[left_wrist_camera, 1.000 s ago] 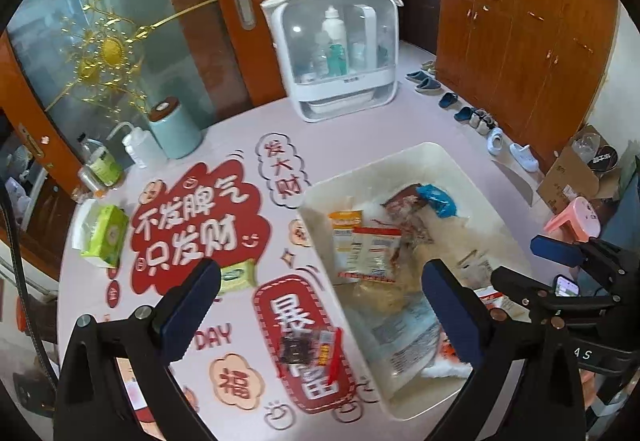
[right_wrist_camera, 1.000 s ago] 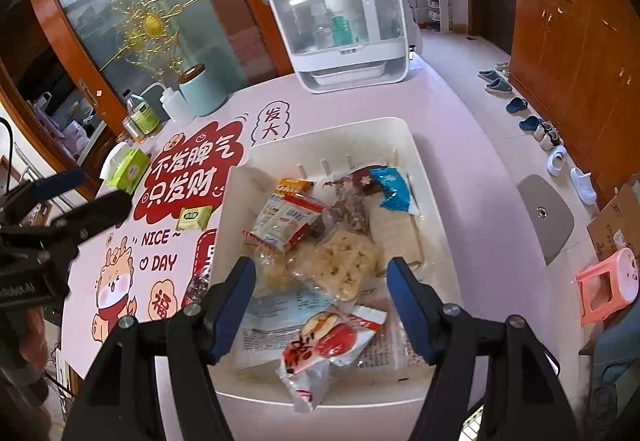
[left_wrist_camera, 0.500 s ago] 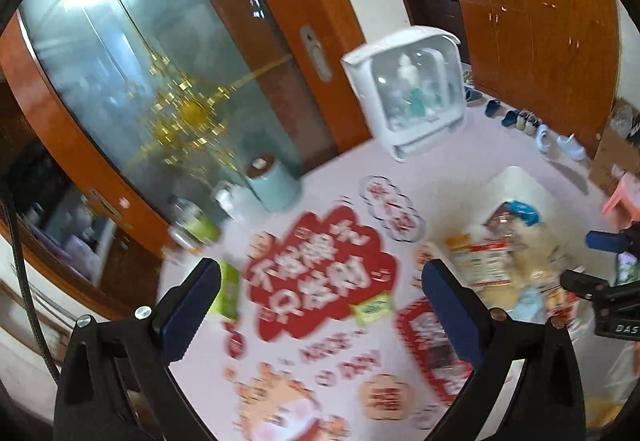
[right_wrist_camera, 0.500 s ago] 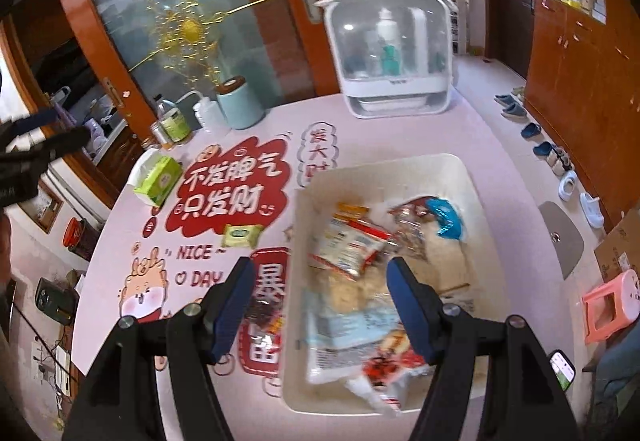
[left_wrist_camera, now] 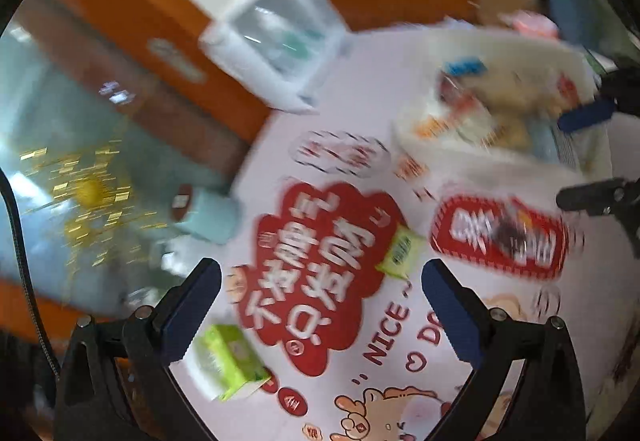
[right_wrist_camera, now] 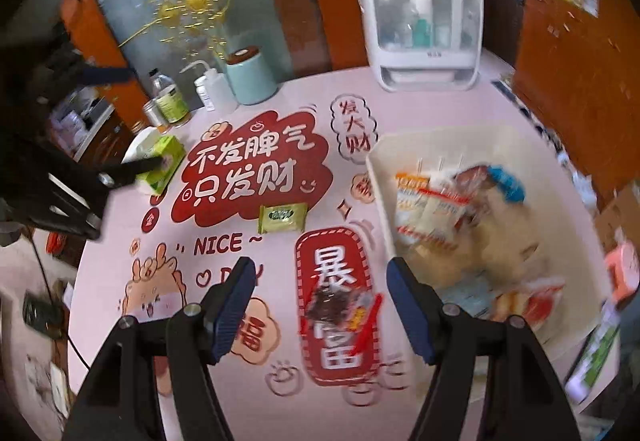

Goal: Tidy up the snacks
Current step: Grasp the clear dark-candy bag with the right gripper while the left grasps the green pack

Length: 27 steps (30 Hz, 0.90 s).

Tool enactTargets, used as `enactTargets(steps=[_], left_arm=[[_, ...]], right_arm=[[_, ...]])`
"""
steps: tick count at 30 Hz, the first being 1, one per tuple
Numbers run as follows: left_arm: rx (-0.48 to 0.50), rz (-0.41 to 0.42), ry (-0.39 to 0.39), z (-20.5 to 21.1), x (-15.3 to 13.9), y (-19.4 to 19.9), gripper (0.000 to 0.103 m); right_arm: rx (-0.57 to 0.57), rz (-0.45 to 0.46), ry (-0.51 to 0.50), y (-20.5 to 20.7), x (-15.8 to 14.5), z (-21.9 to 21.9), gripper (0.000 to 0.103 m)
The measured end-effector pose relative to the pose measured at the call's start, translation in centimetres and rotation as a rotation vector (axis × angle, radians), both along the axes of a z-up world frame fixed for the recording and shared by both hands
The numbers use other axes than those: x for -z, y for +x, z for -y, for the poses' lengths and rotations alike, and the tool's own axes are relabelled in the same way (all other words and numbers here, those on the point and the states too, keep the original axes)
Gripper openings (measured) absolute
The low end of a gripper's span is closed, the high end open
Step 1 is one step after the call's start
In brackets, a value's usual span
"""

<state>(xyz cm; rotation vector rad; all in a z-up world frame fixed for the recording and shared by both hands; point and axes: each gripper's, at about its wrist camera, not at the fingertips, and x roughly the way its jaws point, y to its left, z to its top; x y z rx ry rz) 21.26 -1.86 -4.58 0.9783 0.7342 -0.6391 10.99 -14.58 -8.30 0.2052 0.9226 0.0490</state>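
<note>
Right gripper: fingers apart, empty, poised above dark snack packet lying on table just left of white bin, presumably to collect it. Left gripper: fingers apart, empty, near green packet, left of bin.

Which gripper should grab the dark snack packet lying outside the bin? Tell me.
Right. The right gripper is open, aimed at the dark snack packet; the left gripper points toward the small green sachet.
</note>
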Motion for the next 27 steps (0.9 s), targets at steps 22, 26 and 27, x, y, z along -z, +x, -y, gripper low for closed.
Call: enactTargets(steps=[22,26,27], left_arm=[[0.141,-0.394,0.020,4.6,21.5,8.7,0.094],[0.115,-0.519,-0.054,4.4,21.6,10.0,0.066],[0.104,-0.524,-0.076,4.2,21.4,10.2,0.060]], right_arm=[[0.467,-0.136,-0.006,1.8,15.9,-2.9,0.071],[0.462,-0.123,-0.042,1.7,16.1,-3.1,0.065],[0.450,-0.106,-0.029,1.6,15.9,-3.2,0.054]])
